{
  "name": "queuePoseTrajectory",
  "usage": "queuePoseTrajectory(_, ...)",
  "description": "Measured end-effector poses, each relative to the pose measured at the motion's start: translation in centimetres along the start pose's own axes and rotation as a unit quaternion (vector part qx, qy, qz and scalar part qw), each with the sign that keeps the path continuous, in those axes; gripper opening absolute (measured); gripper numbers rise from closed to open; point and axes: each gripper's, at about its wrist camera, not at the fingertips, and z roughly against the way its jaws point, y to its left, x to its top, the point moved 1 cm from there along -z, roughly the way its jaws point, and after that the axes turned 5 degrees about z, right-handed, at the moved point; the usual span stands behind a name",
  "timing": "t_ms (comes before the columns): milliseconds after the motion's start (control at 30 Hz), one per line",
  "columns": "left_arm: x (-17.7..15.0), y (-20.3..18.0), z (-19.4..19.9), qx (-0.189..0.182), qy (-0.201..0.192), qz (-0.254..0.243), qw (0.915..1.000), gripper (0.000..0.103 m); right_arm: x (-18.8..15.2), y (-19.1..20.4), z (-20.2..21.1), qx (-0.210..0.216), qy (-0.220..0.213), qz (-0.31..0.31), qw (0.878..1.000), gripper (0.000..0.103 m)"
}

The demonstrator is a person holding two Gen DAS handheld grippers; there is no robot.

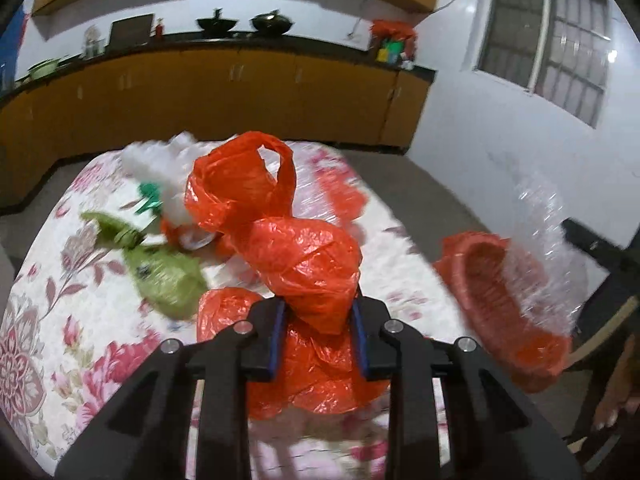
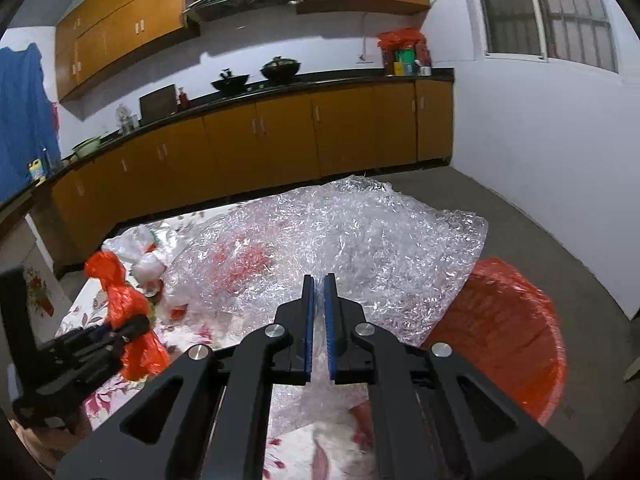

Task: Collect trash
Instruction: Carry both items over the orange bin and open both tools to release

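Clear crinkled plastic sheet (image 2: 352, 248) spreads over the floral tablecloth (image 1: 52, 280), draping toward my red bin (image 2: 516, 332) beside the table. My right gripper (image 2: 319, 292) is pressed together, apparently pinching that sheet. My left gripper (image 1: 318, 320) pinches a knotted, crumpled orange bag (image 1: 304, 256) above the table.

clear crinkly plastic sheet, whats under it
Through the clear sheet red shapes and the floral tablecloth show blurred; what the red things are cannot be told.
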Motion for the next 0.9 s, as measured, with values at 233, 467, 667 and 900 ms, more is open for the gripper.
queuePoseTrajectory(233,0.8,-4.4,0.4,-0.056,-0.003,-0.034,0.9978,0.028,-1.6,-4.1,1.0,-0.043,0.008,-0.033,0.999,0.006)
queuePoseTrajectory(467,1.0,-9.4,-1.1,-0.107,0.008,-0.069,0.9919,0.028,-2.9,-7.4,1.6,-0.074,0.017,-0.059,0.995,0.006)
queuePoseTrajectory(667,0.4,-13.2,-2.4,-0.138,0.022,-0.098,0.9854,0.028,-3.4,-9.4,1.8,-0.082,0.017,-0.071,0.994,0.006)
queuePoseTrajectory(900,0.0,-16.6,-4.6,-0.161,0.044,-0.115,0.9792,0.028,-4.0,-10.9,0.8,-0.085,0.029,-0.092,0.992,0.006)
